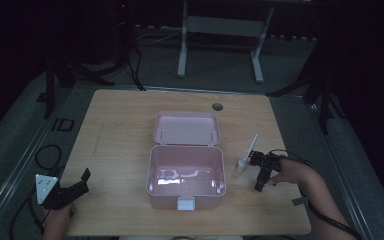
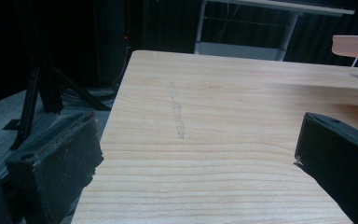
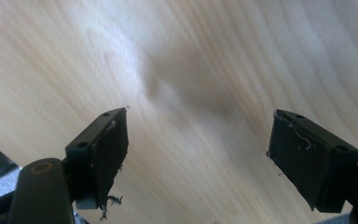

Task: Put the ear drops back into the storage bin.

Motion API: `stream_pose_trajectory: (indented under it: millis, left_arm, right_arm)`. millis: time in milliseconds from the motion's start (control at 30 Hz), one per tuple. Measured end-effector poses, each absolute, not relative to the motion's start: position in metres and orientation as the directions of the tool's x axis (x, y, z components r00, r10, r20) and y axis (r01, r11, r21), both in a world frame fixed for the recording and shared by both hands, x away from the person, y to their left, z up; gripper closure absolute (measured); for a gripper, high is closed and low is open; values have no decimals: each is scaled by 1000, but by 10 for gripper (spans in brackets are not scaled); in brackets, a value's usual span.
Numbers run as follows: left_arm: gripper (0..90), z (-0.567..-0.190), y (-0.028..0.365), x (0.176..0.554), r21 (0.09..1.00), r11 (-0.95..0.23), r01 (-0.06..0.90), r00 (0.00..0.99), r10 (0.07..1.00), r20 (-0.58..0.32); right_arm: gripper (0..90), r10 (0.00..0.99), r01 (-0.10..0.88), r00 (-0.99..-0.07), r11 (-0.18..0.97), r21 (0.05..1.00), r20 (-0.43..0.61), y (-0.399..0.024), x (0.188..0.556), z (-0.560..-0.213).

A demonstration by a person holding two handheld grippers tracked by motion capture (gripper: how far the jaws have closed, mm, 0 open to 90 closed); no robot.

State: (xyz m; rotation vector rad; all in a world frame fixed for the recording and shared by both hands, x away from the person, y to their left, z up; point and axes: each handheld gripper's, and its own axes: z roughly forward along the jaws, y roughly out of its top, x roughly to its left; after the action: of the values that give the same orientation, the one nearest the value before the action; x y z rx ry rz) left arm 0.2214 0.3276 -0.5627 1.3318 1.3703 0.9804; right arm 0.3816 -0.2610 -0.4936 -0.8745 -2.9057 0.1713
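An open pink box (image 1: pixel 185 176) stands in the middle of the wooden table (image 1: pixel 120 130), its lid (image 1: pixel 186 128) folded back flat behind it. A slim white object (image 1: pixel 246 153) with a thicker lower end lies just right of the box. My right gripper (image 1: pixel 256 173) is beside that object, on its right, with its jaws open. In the right gripper view it (image 3: pixel 196 149) has nothing but blurred bare wood between the jaws. My left gripper (image 1: pixel 82 184) rests open at the table's front left corner. In the left gripper view it (image 2: pixel 196 154) holds nothing.
A round cable hole (image 1: pixel 217 106) sits near the table's far edge. The pink lid's edge (image 2: pixel 354 45) shows at the upper right of the left gripper view. Dark stands (image 1: pixel 55 75) and cables (image 1: pixel 47 155) are on the floor to the left, and a white frame (image 1: pixel 220 30) stands behind the table.
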Motion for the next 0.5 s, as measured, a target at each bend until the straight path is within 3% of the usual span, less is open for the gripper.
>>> stream_pose_trajectory:
  millis: [500]
  left_arm:
    - [5,-563,328,222,969,85,231,50,994,-99]
  right_arm:
    - [253,578,575,-814,815,-71,45,-241,415,-493]
